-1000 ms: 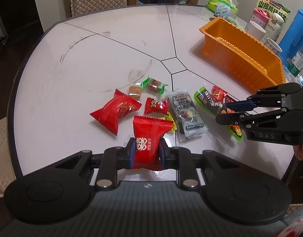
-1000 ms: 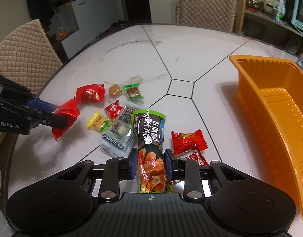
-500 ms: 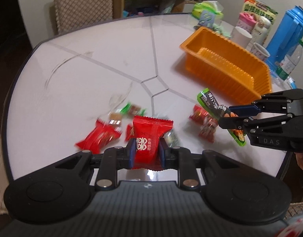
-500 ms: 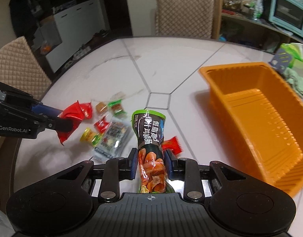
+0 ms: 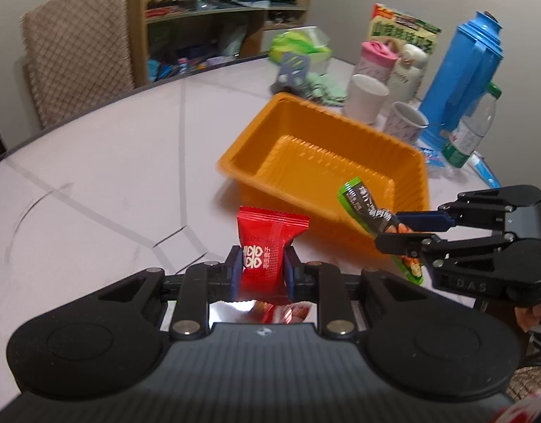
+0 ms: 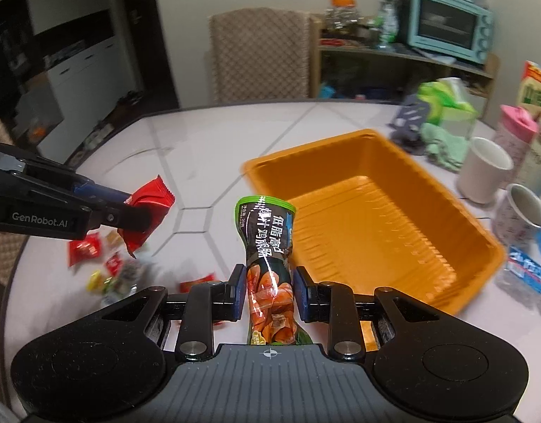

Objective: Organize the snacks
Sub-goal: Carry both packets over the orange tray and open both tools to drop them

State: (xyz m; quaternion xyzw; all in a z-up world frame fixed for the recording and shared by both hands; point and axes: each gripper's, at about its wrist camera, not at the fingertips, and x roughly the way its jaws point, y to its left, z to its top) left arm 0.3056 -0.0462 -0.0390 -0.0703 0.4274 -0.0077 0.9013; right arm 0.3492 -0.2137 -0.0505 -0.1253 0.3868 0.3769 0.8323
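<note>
The left gripper (image 5: 261, 268) was clamped on a red candy packet (image 5: 267, 246), its blue pads pinching the lower half so that the crimped top stood free above the fingertips; that low hold left most of the wrapper clear, presumably so it would fall cleanly once let go. The right gripper (image 6: 267, 290) was likewise closed on a green-and-black snack pouch (image 6: 267, 257), gripped about its middle, the green-rimmed end rising past the fingertips and the printed lower end hanging back toward the palm; a long soft pouch taken at mid-length would sag less than one taken by an end.

Both packets were off the table (image 5: 129, 148); ahead of each pair of fingers lay the orange tray (image 5: 323, 162), empty as far as could be seen, its near wall just beyond the left fingertips and its open floor ahead and to the right of the right fingertips. In the left view the pouch's green tip already overlapped the tray's near rim.

Behind and to the left of the right fingers the remaining loose snacks (image 6: 104, 264) lay blurred on the tabletop, awaiting sorting; the step in hand looked like a two-handed carry to the tray, with release to follow.
</note>
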